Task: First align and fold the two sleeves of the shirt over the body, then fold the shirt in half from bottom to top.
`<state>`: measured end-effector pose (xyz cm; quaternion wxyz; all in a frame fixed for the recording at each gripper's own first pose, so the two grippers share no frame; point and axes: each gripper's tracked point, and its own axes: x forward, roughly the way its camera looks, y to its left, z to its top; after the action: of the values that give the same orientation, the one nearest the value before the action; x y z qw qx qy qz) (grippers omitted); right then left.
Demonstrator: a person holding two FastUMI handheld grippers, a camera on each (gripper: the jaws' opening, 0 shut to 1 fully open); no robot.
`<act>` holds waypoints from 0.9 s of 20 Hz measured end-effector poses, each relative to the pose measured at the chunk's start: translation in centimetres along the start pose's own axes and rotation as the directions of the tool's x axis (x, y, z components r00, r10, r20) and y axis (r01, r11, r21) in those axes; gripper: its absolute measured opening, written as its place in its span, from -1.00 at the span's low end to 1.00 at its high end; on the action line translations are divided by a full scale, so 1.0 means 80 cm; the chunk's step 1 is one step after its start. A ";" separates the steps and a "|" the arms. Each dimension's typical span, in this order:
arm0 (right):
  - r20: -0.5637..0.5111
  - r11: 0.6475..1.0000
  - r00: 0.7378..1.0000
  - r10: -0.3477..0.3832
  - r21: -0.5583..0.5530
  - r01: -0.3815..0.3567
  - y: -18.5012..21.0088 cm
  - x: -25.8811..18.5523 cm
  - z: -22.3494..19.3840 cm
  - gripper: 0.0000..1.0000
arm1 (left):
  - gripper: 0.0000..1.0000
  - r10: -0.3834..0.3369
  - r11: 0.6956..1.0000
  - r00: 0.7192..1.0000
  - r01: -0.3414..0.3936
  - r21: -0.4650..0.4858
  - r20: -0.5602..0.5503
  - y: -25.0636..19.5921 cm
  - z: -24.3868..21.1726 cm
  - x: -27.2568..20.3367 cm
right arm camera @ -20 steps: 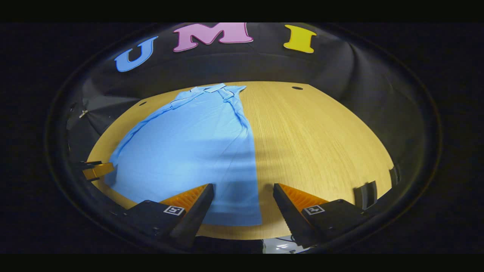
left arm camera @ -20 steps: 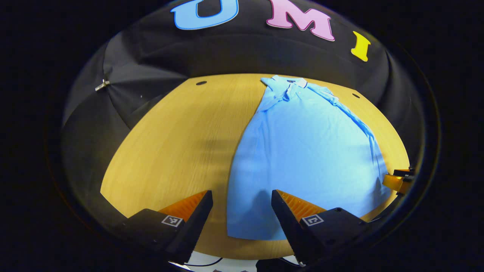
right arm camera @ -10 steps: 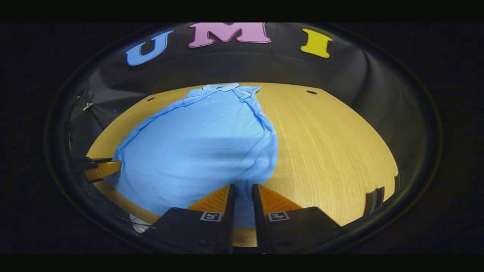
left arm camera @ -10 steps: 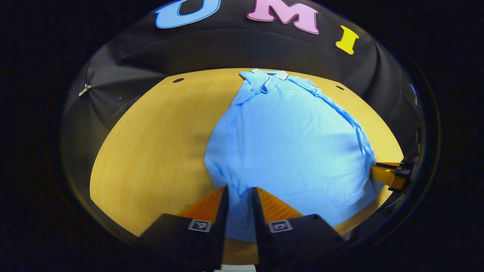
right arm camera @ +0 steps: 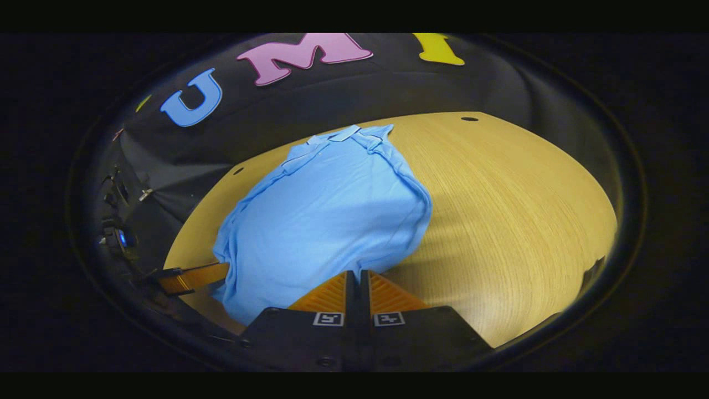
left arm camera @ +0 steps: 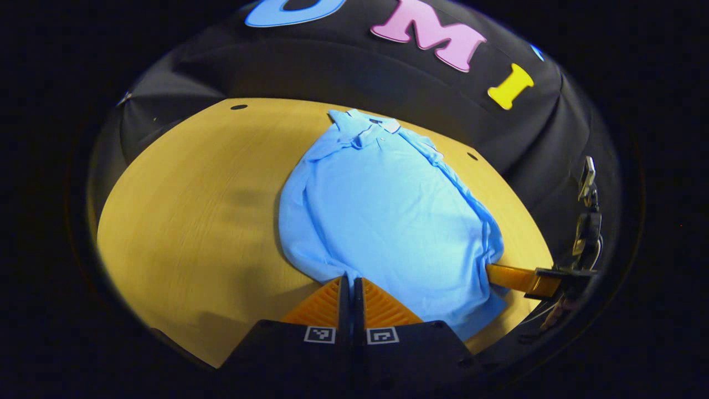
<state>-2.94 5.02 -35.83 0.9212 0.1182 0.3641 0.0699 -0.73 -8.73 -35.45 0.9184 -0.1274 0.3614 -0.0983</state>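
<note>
A light blue polo shirt point(left arm camera: 382, 210) point(right arm camera: 327, 221) lies on the wooden table point(left arm camera: 188, 221) point(right arm camera: 515, 216), collar at the far end, both sleeves folded in over the body. My left gripper point(left arm camera: 349, 280) is shut on the shirt's bottom hem near its left corner. My right gripper point(right arm camera: 354, 273) is shut on the hem near the right corner. Both corners are lifted off the table, and the cloth bulges between them. The right gripper point(left arm camera: 507, 275) also shows at the right of the left gripper view, and the left gripper point(right arm camera: 194, 275) shows at the left of the right gripper view.
Bare tabletop stretches left of the shirt in the left gripper view and right of it in the right gripper view. Small dark holes point(left arm camera: 239, 106) point(right arm camera: 469, 118) sit near the table's far corners. The black cloth wall closes the back and sides.
Both grippers went from open to shut on the bottom hem, then rose and moved forward with it. The shirt's lower part has lifted and bunched toward the collar.
</note>
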 end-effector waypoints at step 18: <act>0.359 0.982 0.933 0.014 -0.181 0.055 0.010 0.023 0.249 -0.91 | -0.88 -0.097 0.995 0.956 0.087 0.047 0.276 -0.054 0.230 0.020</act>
<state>12.08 2.90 -22.75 0.9798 0.0378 0.1827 0.0713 12.72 -10.31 -22.19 0.9565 -0.1408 0.2209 -0.1285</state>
